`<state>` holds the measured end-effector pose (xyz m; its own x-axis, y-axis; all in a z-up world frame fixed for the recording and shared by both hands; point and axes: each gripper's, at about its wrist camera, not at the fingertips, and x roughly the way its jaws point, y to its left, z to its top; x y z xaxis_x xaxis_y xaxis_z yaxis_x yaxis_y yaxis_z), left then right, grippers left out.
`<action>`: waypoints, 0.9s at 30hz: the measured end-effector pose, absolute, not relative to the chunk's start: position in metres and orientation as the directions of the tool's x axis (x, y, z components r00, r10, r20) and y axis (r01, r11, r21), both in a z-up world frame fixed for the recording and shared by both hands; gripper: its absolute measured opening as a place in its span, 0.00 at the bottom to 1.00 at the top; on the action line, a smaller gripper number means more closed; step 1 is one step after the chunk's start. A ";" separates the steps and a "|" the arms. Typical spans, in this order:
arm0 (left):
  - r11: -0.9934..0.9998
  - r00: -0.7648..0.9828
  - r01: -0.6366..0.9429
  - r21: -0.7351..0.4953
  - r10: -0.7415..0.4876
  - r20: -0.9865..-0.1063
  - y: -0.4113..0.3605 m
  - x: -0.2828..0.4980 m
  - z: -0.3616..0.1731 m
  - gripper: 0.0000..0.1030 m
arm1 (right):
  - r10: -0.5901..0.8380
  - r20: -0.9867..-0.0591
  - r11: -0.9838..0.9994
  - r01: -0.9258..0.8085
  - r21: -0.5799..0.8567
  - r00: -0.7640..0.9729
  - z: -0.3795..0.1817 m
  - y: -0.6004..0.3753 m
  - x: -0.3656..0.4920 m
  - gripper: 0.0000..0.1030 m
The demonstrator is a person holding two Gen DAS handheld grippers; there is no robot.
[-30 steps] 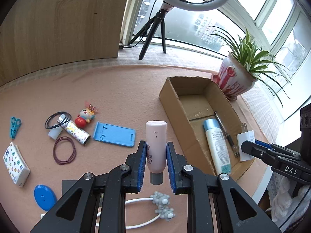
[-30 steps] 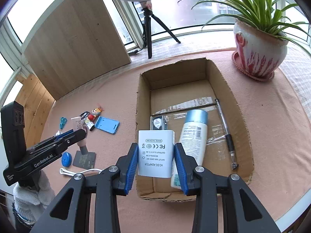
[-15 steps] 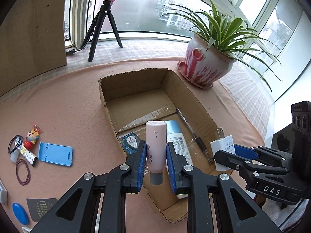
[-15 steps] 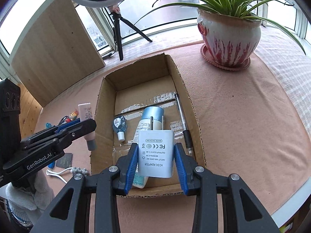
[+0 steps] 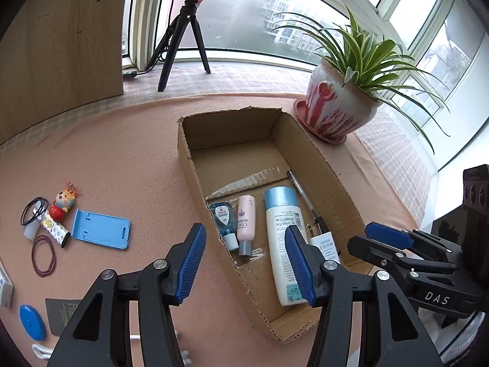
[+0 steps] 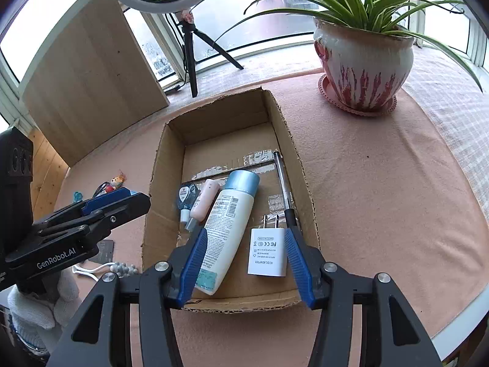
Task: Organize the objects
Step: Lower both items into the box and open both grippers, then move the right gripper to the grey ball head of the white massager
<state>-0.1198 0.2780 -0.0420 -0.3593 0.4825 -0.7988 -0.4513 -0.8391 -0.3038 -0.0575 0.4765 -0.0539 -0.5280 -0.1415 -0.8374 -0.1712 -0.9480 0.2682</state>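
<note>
Corrugated cardboard forms the open box (image 6: 293, 165) on the pink tablecloth (image 6: 382, 189). Inside lie five items flat on the floor: a small blue bottle (image 5: 224, 218) against the left wall, a pink bottle (image 5: 246, 218) with grey cap just beside it, a large white bottle (image 6: 227, 229) with a light-blue cap, a pen (image 6: 282, 180) along the right wall, and a white AC/DC adapter (image 6: 269, 252) (prongs pointing toward the far wall) at the near right corner. The left gripper (image 5: 246, 263) and the right gripper (image 6: 246, 263) both have their blue-padded jaws spread wide and hold nothing. Outside the box lie a blue phone stand (image 5: 102, 229) and a small doll figure (image 5: 62, 203).
</note>
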 end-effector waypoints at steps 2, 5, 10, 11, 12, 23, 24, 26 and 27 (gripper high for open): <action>-0.844 -0.361 -0.441 -0.305 0.478 -0.801 0.268 -0.118 -0.043 0.56 | -0.149 -0.836 -0.949 -0.162 0.271 -0.527 -0.053 0.471 -0.057 0.48; -0.854 -0.369 -0.421 -0.305 0.468 -0.803 0.250 -0.115 -0.043 0.56 | -0.162 -0.833 -0.950 -0.143 0.276 -0.530 -0.050 0.460 -0.057 0.48; -0.875 -0.392 -0.376 -0.304 0.448 -0.803 0.212 -0.109 -0.042 0.56 | -0.197 -0.827 -0.952 -0.097 0.289 -0.527 -0.045 0.438 -0.057 0.48; -0.880 -0.397 -0.365 -0.303 0.441 -0.804 0.203 -0.108 -0.042 0.56 | -0.205 -0.825 -0.952 -0.087 0.292 -0.526 -0.044 0.432 -0.057 0.48; -0.886 -0.402 -0.353 -0.301 0.434 -0.806 0.194 -0.107 -0.042 0.56 | -0.214 -0.824 -0.952 -0.076 0.295 -0.524 -0.044 0.427 -0.056 0.48; -0.930 -0.412 -0.196 -0.313 0.367 -0.834 0.093 -0.082 -0.065 0.56 | -0.339 -0.836 -0.940 0.126 0.317 -0.431 -0.050 0.343 -0.068 0.48; -0.933 -0.413 -0.178 -0.314 0.360 -0.836 0.085 -0.079 -0.068 0.56 | -0.339 -0.844 -0.941 0.145 0.306 -0.416 -0.053 0.334 -0.070 0.48; -0.939 -0.417 -0.139 -0.316 0.345 -0.841 0.067 -0.073 -0.074 0.56 | -0.333 -0.861 -0.942 0.170 0.289 -0.384 -0.061 0.318 -0.075 0.48; -0.942 -0.421 -0.114 -0.317 0.335 -0.843 0.057 -0.069 -0.078 0.56 | -0.333 -0.868 -0.942 0.177 0.286 -0.370 -0.065 0.311 -0.078 0.48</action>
